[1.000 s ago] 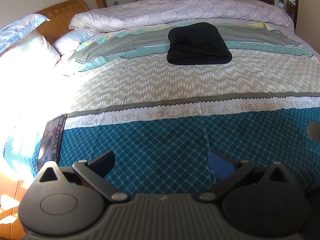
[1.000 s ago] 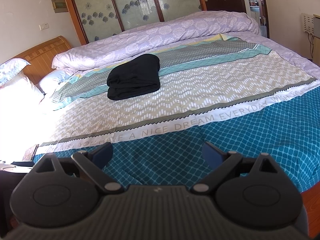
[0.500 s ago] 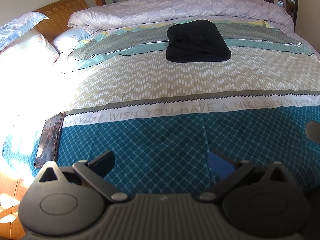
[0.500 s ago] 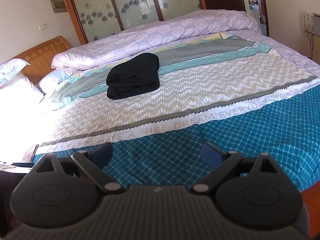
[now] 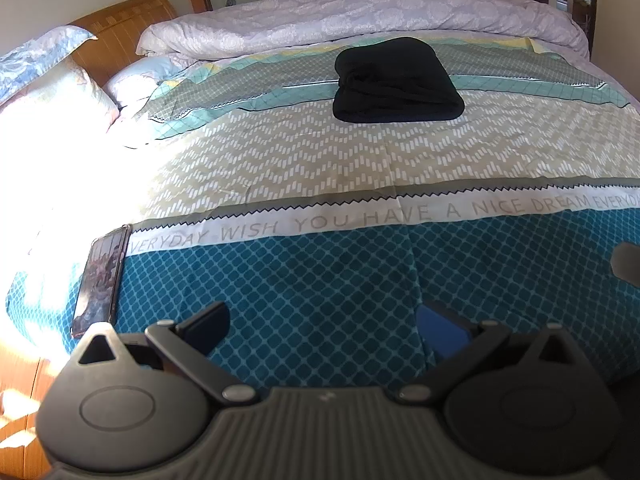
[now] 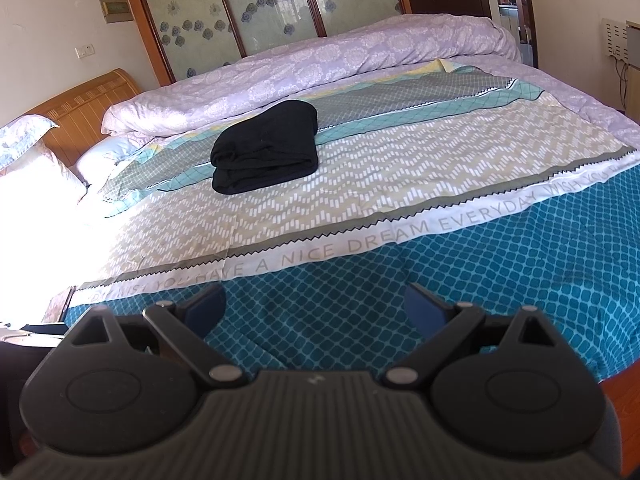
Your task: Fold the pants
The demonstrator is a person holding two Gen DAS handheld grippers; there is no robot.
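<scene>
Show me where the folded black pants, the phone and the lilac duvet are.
folded black pants [image 5: 396,80], left wrist view, middle of the top layer.
phone [image 5: 100,280], left wrist view, centre of its screen.
lilac duvet [image 6: 360,60], right wrist view, middle of the roll.

The black pants [image 6: 266,148] lie folded in a thick bundle on the far left part of the bed [image 6: 400,184], well apart from the right gripper [image 6: 316,308]. Its fingers [image 6: 206,306] are spread wide and empty over the near teal edge. A rolled lilac quilt [image 6: 320,60] lies beyond the pants.
</scene>
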